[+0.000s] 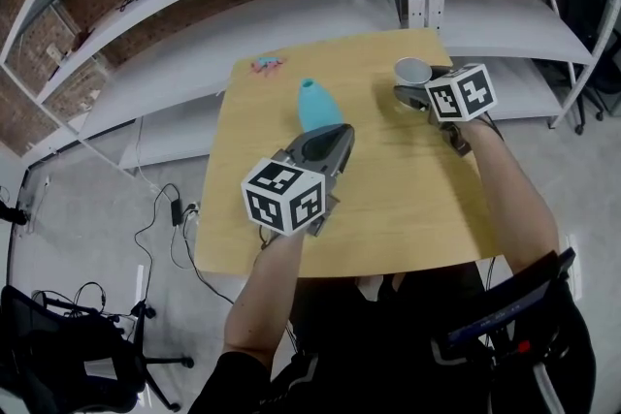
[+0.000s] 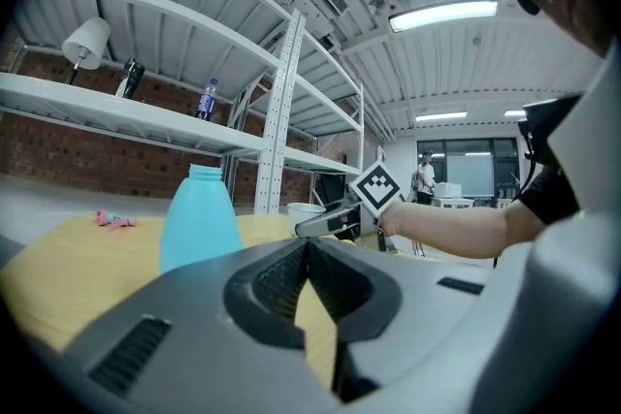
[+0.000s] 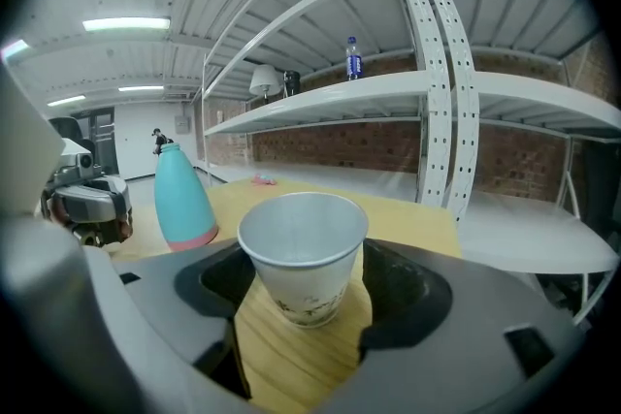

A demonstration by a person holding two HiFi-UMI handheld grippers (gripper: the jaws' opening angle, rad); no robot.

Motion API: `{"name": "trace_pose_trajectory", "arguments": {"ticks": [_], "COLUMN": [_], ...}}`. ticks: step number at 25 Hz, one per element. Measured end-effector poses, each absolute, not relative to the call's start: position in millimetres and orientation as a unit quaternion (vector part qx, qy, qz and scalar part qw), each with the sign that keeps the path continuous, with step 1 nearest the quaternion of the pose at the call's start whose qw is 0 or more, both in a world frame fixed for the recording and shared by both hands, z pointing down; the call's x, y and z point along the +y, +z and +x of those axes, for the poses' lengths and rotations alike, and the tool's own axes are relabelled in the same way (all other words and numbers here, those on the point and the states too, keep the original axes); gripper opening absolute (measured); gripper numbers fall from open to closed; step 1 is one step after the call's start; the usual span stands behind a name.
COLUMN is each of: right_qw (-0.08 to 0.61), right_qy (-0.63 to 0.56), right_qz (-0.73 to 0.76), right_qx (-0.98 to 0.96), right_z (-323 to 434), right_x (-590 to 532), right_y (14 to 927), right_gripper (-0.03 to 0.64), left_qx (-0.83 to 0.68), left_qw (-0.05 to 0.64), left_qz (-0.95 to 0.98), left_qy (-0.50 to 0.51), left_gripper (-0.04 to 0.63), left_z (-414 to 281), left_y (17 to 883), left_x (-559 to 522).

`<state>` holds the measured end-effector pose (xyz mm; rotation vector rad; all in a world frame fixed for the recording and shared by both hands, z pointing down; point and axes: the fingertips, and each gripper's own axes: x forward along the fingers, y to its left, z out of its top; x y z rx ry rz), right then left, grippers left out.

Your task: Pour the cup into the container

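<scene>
A white metal shelf rack [image 1: 291,24] runs behind the blue bottle [image 1: 315,107], on its far side from the person. The bottle stands upright on a light wooden table [image 1: 388,208], towards the table's far edge and a little left of its middle. Grey floor with a tangle of black cables [image 1: 165,228] lies well to the left of the bottle, beyond the table's edge.

The left gripper [image 2: 309,245] is held just on the near side of the bottle, with its nose pointing at the bottle's base. Its two jaws meet at the tips and nothing sits between them. The marker cube on its back faces the person.

The right gripper [image 3: 305,267] is well to the right of the bottle, near the table's far right corner. Its jaws stand wide apart on either side of the paper cup [image 1: 412,71]. The cup rests upright on the table between them, and a gap shows on each side, so the pads are not pressing on it.

The cup is white with a faint print low on its wall, and it stands to the right of the bottle. What is inside it cannot be made out.

A small pink thing [image 1: 267,63] lies on the table beyond the bottle and to its left, close to the far edge.
</scene>
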<state>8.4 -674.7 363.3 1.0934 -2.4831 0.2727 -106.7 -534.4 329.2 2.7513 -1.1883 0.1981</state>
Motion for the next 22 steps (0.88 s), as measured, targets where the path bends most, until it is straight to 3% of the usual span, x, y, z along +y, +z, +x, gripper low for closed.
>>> {"name": "trace_pose_trajectory", "arguments": {"ticks": [8, 22], "right_qw": [0.198, 0.126], "right_qy": [0.099, 0.034], "right_qz": [0.393, 0.422], "right_qx": [-0.892, -0.897], "right_z": [21.3, 77.6], "right_x": [-671.7, -593.5], "right_y": [361.0, 283.1], "right_gripper": [0.383, 0.375], "left_qx": [-0.398, -0.401], "left_qw": [0.070, 0.041], "left_qz": [0.913, 0.915], "left_qy": [0.062, 0.030], "left_gripper": [-0.002, -0.002], "left_z": [-106.0, -115.6], "left_y": [328.8, 307.5], "left_x": [-535.2, -514.8]}}
